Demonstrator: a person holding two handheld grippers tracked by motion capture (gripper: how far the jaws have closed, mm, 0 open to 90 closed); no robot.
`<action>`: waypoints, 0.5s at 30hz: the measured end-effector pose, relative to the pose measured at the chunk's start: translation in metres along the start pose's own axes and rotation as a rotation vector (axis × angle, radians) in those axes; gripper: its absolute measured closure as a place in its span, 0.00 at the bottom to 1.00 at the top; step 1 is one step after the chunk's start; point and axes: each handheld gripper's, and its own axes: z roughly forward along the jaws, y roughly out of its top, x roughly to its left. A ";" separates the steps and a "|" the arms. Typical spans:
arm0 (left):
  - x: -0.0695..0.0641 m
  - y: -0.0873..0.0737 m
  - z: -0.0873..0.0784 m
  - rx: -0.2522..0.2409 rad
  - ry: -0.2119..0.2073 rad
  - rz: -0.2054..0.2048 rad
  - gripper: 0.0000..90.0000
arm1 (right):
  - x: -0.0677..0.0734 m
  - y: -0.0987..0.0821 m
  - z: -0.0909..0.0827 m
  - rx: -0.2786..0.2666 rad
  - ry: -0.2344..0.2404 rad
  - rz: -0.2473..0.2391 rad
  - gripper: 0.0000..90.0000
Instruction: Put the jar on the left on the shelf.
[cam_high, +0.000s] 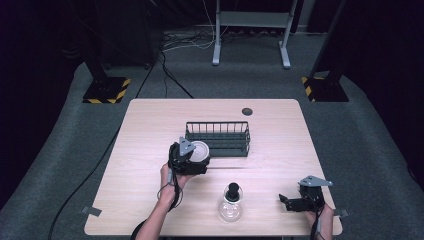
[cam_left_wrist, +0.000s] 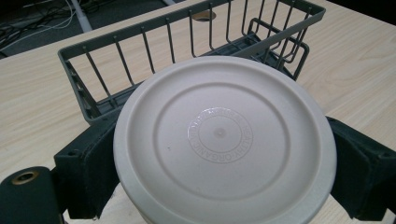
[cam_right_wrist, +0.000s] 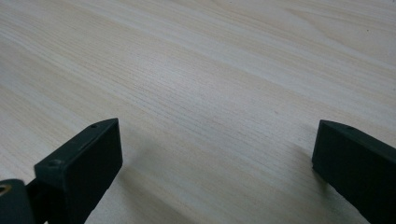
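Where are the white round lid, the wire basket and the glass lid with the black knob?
white round lid (cam_left_wrist: 224, 140): left gripper view, centre of its top face.
wire basket (cam_high: 218, 123): high view, far rim.
glass lid (cam_high: 233, 190): high view, its black knob.

In the left gripper view, the near wall of the grey wire basket (cam_left_wrist: 187, 51) is hidden behind the round cream plastic lid (cam_left_wrist: 224, 140), whose lower edge is cut off by the frame's bottom, and the raised lettering ringed at its centre is too small to be read. In the high view, the contents of the clear glass jar with a black knob (cam_high: 230, 204) cannot be made out. The person's forearms are cut off there at the bottom edge.
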 end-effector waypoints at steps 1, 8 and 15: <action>0.000 0.000 0.000 0.000 0.001 0.001 0.11 | 0.000 0.000 0.000 0.000 0.000 0.000 0.01; 0.002 0.003 -0.003 -0.001 0.004 0.005 0.11 | 0.000 0.000 0.000 0.000 -0.001 0.000 0.01; 0.003 0.006 -0.004 -0.004 0.001 0.007 0.11 | 0.000 0.000 0.000 0.000 -0.001 0.000 0.01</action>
